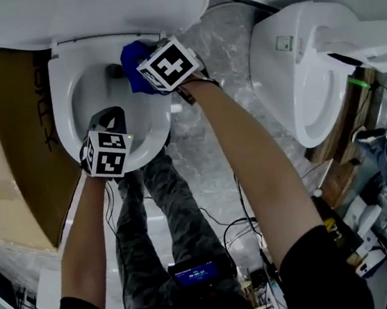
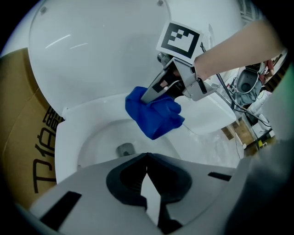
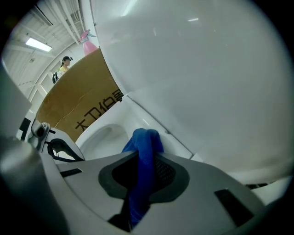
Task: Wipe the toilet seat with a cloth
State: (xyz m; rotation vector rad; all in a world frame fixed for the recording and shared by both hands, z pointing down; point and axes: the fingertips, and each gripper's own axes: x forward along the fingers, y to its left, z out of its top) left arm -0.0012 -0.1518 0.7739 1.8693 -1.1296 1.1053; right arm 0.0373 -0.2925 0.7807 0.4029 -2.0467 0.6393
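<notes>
The open toilet bowl [image 1: 98, 92] shows pale inner walls and a dark outlet [image 2: 125, 149] at its bottom; its raised lid [image 1: 85, 13] stands at 12 o'clock in the head view. The blue cloth [image 1: 135, 65] sits at about 1 o'clock on the toilet seat [image 1: 64, 89], close under the lid hinge. It is a deep, even blue, soft and bunched into thick folds, one rounded fold sticking out past the jaw tips in the right gripper view; whether it presses on the porcelain cannot be told. The right gripper [image 3: 140, 183] has its jaws clamped on the cloth, a strip of it running down between the pads. From the left gripper view it comes in slanting from 1 o'clock, with its marker cube uppermost. The left gripper [image 2: 147, 170] has its jaws closed together with nothing between them; it hangs over the front of the bowl at about 6 o'clock, apart from the cloth. A brown cardboard box [image 1: 23, 136] stands at 9 o'clock of the toilet; a second white toilet [image 1: 303, 81] stands at 3 o'clock.
</notes>
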